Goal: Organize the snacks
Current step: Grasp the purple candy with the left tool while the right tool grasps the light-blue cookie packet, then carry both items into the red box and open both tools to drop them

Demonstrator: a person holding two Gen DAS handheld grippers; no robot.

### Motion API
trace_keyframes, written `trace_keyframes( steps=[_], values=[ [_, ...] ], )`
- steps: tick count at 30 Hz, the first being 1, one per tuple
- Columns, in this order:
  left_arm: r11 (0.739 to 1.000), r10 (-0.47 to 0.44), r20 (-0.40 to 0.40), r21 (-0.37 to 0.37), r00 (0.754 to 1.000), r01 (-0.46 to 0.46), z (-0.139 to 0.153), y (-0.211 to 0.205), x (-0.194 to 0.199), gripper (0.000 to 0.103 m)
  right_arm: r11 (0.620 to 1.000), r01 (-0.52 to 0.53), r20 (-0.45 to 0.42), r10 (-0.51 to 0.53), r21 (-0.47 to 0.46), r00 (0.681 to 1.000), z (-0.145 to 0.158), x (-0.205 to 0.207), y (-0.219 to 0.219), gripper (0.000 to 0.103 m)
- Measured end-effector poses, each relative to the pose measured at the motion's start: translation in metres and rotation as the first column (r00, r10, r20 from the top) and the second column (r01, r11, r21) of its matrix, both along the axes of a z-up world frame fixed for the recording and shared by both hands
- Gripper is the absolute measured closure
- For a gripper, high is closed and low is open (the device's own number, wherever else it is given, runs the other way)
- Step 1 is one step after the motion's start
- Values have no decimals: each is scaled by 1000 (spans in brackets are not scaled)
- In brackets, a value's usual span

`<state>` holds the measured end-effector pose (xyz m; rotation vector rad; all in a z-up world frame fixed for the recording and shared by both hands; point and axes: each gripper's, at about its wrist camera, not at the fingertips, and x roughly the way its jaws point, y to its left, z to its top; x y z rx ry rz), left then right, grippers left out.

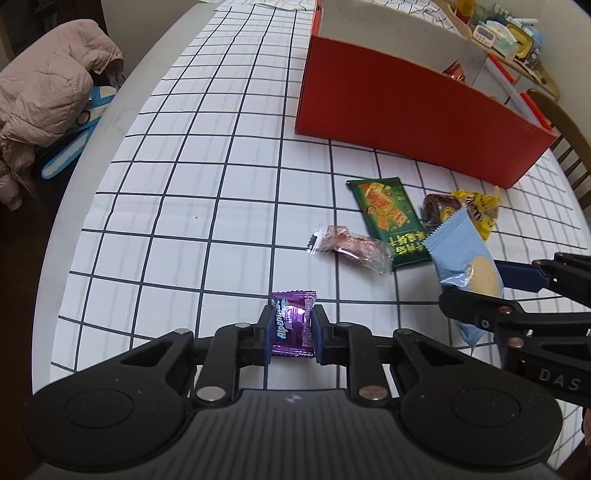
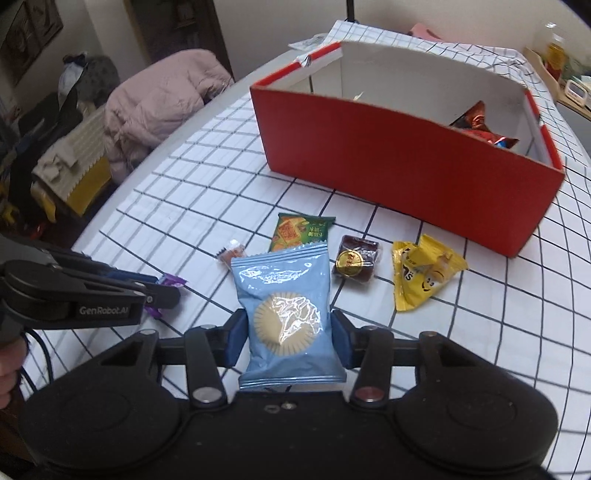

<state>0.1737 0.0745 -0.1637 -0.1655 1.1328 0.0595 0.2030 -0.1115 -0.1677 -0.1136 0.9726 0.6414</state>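
My left gripper [image 1: 290, 325] is shut on a purple Alpenliebe candy [image 1: 291, 323], low over the checked tablecloth. My right gripper [image 2: 290, 332] is shut on a light blue snack packet [image 2: 288, 317], held above the cloth; the packet also shows in the left wrist view [image 1: 461, 254]. On the cloth lie a green cracker packet [image 2: 301, 230], a clear-wrapped brown candy [image 2: 232, 253], a dark brown cake with a gold seal [image 2: 354, 260] and a yellow packet [image 2: 424, 275]. Beyond them stands the open red box [image 2: 406, 166] with an orange-brown packet [image 2: 480, 125] inside.
A pink padded jacket [image 1: 48, 99] lies on a seat off the table's left edge. A wooden tray of small items [image 1: 513, 33] sits at the far right. A wooden chair back [image 1: 569, 125] stands by the right table edge.
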Motion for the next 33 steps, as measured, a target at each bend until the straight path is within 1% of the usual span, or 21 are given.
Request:
trace_keyframes(
  steps=[8,14,17,22,26,30,33],
  values=[
    [998,-21,66,-60,998,25,33,1,-6,83,997,70,40,-71,31,997,33,-13,-11,56],
    [996,-35,132,-82,991,46,65,-4,-2,83,991,125,86,-129,53,988,62,-12,-21,56],
    [994,-58,174,-80,983,72,83,-10,4,83,987,150,111,-156,63,982,76,-7,-26,56],
    [992,-79,237,-76,968,100,111,-20,19,83,979,189,149,-198,75,969,93,10,-35,56],
    [993,-83,266,-59,961,102,126,-27,37,83,975,206,179,-219,88,959,105,28,-41,56],
    [994,-84,280,-42,956,100,136,-32,59,83,967,233,178,-249,104,952,111,52,-45,56],
    [995,-83,277,-27,957,95,138,-35,78,83,963,247,164,-263,111,951,111,73,-48,56]
  ],
)
